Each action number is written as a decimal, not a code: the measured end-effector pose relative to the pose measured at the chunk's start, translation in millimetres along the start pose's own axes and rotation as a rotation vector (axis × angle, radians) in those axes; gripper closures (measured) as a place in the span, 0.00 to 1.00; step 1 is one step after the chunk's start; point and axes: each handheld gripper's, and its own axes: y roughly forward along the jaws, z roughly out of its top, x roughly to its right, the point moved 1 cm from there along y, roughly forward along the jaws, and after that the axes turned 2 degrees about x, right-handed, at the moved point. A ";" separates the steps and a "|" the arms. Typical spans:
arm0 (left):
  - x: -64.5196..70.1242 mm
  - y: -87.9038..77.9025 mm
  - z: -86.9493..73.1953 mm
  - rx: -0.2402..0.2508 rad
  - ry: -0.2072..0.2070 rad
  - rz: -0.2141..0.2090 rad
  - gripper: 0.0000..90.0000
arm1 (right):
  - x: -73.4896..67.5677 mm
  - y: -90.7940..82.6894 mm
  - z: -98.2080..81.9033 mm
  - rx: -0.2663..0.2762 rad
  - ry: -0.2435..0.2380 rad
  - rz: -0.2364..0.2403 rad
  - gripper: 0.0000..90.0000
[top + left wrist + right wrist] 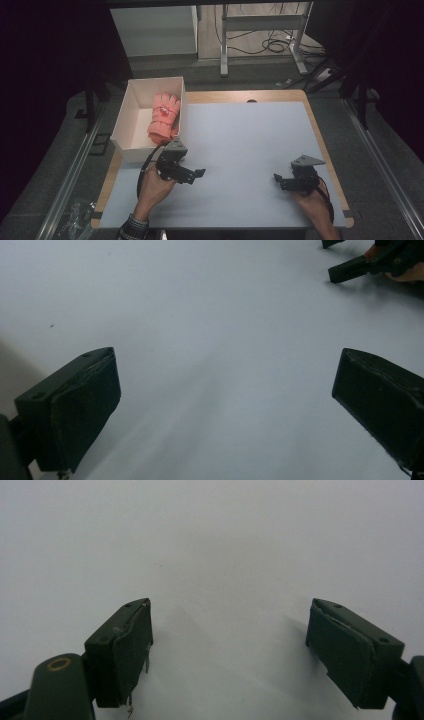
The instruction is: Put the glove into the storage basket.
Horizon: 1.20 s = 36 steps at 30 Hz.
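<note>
A pale grey mat point(250, 150) covers the wooden table in a dark room. My left gripper point(199, 173) has its jaws spread wide with nothing but bare mat between them; my right gripper point(276, 177) is likewise wide apart and empty, facing the left one across the mat. The pink glove point(164, 119) lies beyond my left gripper, apart from its fingers, inside the white box point(131, 112) at the table's left edge, draped against the box's right wall.
</note>
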 end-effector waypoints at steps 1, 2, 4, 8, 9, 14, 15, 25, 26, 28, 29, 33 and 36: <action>1.7 2.1 -0.1 0.004 0.011 -0.002 0.00 | 0.0 0.0 0.0 0.000 0.000 -0.001 0.20; 3.4 4.3 -0.3 0.009 0.019 -0.004 0.00 | -0.1 0.2 0.0 0.000 0.001 -0.004 0.20; 6.1 9.3 -1.0 0.006 0.026 -0.013 0.00 | 0.1 0.3 0.0 -0.002 0.001 -0.007 0.20; 10.4 19.7 -4.5 0.002 0.042 -0.020 0.00 | 0.0 0.2 0.0 -0.001 0.000 -0.007 0.20; 10.8 21.9 -5.6 0.002 0.051 -0.019 0.00 | 0.0 0.2 0.0 -0.001 0.000 -0.007 0.20; 11.4 31.4 -11.7 -0.005 0.054 -0.020 0.00 | -0.2 0.2 0.0 -0.001 0.000 -0.007 0.20; 11.3 33.3 -13.1 -0.006 0.052 -0.020 0.00 | -0.2 0.2 0.0 -0.001 0.000 -0.007 0.20; 8.9 48.0 -27.1 -0.035 0.049 0.003 0.00 | -0.3 0.2 0.0 -0.001 0.000 -0.009 0.20; 8.5 49.6 -28.5 -0.041 0.048 0.006 0.00 | -0.4 0.2 0.0 -0.001 0.000 -0.009 0.20; 8.2 53.3 -31.6 -0.048 0.047 0.014 0.00 | -0.4 0.2 0.0 -0.001 0.000 -0.009 0.20; 7.9 55.0 -33.0 -0.052 0.050 0.015 0.00 | -0.4 0.2 0.0 -0.001 0.000 -0.009 0.20; 8.5 61.7 -38.0 -0.063 0.057 0.028 0.00 | -0.4 0.2 0.0 -0.001 0.000 -0.009 0.20; 9.8 69.1 -43.6 -0.087 0.065 0.038 0.00 | -0.6 0.2 0.0 -0.001 0.000 -0.008 0.20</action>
